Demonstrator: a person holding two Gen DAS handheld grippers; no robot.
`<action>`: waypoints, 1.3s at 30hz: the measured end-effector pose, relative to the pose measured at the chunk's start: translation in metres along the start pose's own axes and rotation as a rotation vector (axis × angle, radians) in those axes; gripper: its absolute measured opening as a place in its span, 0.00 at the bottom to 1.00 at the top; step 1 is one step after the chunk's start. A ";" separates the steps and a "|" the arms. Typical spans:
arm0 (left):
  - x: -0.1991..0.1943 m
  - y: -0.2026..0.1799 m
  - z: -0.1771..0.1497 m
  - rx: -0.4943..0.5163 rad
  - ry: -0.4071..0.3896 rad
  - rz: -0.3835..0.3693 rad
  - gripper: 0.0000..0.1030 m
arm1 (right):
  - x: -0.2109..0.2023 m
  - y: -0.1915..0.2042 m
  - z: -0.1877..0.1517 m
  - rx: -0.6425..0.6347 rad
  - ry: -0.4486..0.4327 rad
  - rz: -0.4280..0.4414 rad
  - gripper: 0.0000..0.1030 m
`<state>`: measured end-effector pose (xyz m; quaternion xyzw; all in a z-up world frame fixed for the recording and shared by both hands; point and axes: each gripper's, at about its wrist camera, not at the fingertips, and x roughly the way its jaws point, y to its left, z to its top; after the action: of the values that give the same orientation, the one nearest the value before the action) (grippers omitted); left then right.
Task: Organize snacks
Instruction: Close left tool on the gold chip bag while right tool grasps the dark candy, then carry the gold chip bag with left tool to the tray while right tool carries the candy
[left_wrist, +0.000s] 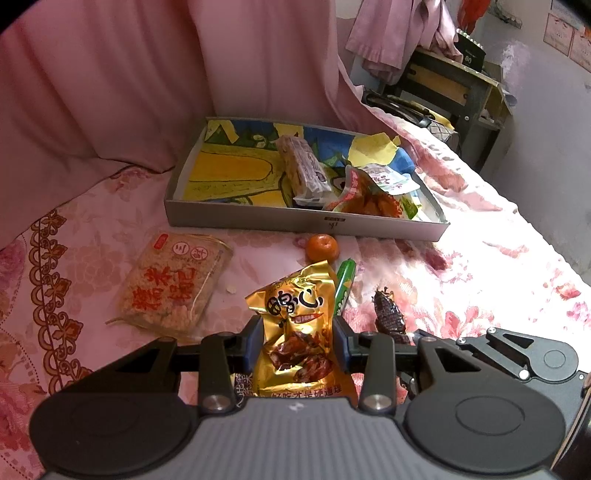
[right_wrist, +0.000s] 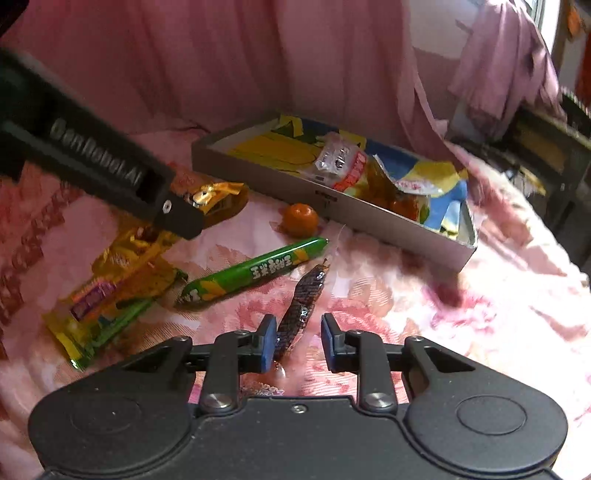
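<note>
here, the scene line by line.
writing: the black body of the left gripper (right_wrist: 192, 206) carries raised letters that look like "genrobot.ai"; the gold foil packet (left_wrist: 299, 332) shows large chinese characters in black, and the green sausage stick (right_wrist: 255, 271) has white chinese characters on its wrap; a small black label sits on the front wall of the tray (left_wrist: 258, 219), too small to read.
surface: a bed (left_wrist: 480, 266) with a pink floral sheet, red blooms printed on it, and an ornate brown border at its left side.
room: pink curtain (left_wrist: 147, 74) hanging behind the tray; a dark desk at the far right, blurred.
left fingers: blue-padded, clamped on the crinkled gold foil packet, which stands up between them.
right gripper (right_wrist: 299, 338): fingers narrow, not pressing; the dark wrapped candy (right_wrist: 303, 299) lies on the sheet between them, against the left pad, clear of the right one.
tray: shallow grey cardboard with a bright yellow and blue cartoon lining; holds a clear rice-cake bar (left_wrist: 304, 170) and crumpled orange packets.
loose snacks: a flat square puffed-rice cake (left_wrist: 171, 284) with red characters, a small round tangerine (left_wrist: 322, 248) just before the tray wall, a yellow-green wrapper (right_wrist: 107, 295) left of the sausage.
</note>
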<state>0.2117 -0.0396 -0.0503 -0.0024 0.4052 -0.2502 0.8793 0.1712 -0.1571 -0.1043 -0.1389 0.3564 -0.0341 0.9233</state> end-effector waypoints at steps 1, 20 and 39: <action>0.000 0.000 0.000 -0.001 0.000 0.000 0.42 | 0.001 0.001 -0.001 -0.014 -0.001 -0.006 0.27; -0.002 0.002 0.002 -0.025 -0.020 0.000 0.42 | -0.004 0.019 -0.004 -0.189 -0.055 -0.093 0.14; 0.001 0.020 0.040 -0.110 -0.132 -0.004 0.42 | -0.020 0.005 0.023 -0.212 -0.227 -0.181 0.08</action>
<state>0.2498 -0.0307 -0.0283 -0.0683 0.3598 -0.2288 0.9020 0.1715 -0.1432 -0.0762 -0.2698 0.2374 -0.0635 0.9310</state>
